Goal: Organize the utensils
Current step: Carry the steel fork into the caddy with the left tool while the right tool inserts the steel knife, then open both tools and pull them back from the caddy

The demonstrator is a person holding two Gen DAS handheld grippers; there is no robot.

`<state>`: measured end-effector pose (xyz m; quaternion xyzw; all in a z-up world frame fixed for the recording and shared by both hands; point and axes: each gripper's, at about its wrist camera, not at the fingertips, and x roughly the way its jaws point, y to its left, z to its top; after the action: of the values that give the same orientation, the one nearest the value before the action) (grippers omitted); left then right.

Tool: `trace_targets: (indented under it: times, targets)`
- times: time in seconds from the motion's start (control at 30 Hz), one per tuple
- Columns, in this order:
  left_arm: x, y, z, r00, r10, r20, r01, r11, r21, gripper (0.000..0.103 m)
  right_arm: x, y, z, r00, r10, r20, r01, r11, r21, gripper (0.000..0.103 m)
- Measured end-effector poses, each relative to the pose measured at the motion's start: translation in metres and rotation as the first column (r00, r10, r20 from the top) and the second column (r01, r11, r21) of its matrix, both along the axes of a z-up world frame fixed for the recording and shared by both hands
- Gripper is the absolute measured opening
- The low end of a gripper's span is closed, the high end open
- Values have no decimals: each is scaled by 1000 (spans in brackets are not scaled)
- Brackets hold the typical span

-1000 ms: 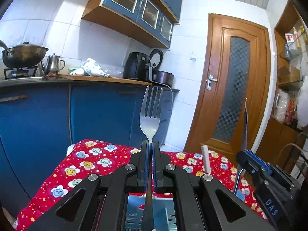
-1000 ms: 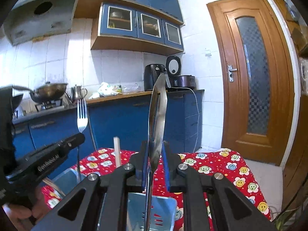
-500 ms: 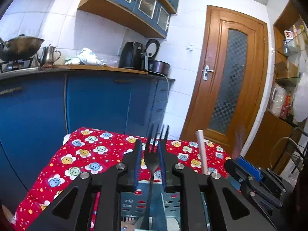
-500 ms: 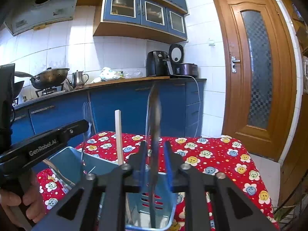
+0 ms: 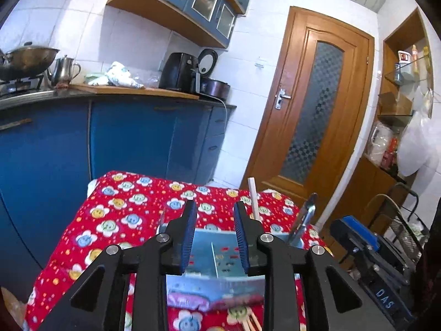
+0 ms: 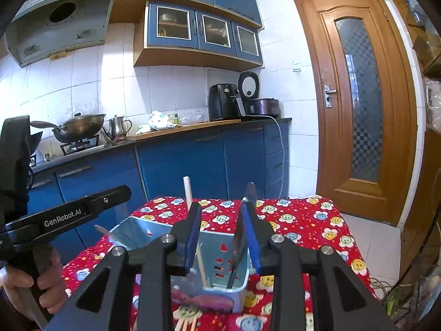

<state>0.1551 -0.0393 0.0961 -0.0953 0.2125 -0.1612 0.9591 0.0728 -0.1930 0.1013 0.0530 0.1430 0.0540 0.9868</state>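
Note:
A light-blue metal utensil caddy (image 6: 132,227) stands on the red flowered tablecloth (image 5: 124,220). My left gripper (image 5: 215,234) hovers over its near side; its jaws are opening and nothing sits between them. The fork (image 6: 102,229) leans blurred in the caddy's left part. My right gripper (image 6: 222,234) is also opening. The knife (image 6: 240,237) stands in the caddy between its jaws, close to the right pad and not pinched. A white stick (image 6: 188,190) stands upright in the caddy too.
Loose chopsticks (image 6: 187,322) lie on the cloth before the caddy. Blue kitchen cabinets (image 5: 124,138) with a wok, kettle and air fryer on the counter run behind the table. A wooden door (image 5: 317,104) is at the right, and shelves (image 5: 397,127) stand beside it.
Both grippers went from shut to open. The fork and the knife slid down out of the jaws into the caddy, and both grippers drew back and rose a little.

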Motion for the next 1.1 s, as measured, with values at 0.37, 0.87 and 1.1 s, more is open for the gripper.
trace_targets:
  times: [0.37,0.87,1.1]
  targets:
    - [-43,22,0,996,-5,-90,9,999,43,28,-53,11,6,998,-6,-62,7,1000,6,35]
    - [-77,28,-35,966,-11,-259,42,992,117,29,-92,-3,-32,978,-56,-202,70,996,63,35]
    - [-81,17,-59,935,-40,-353,94,986,136,29,-101,-14,-52,959,-72,-273,97,992,78,35]
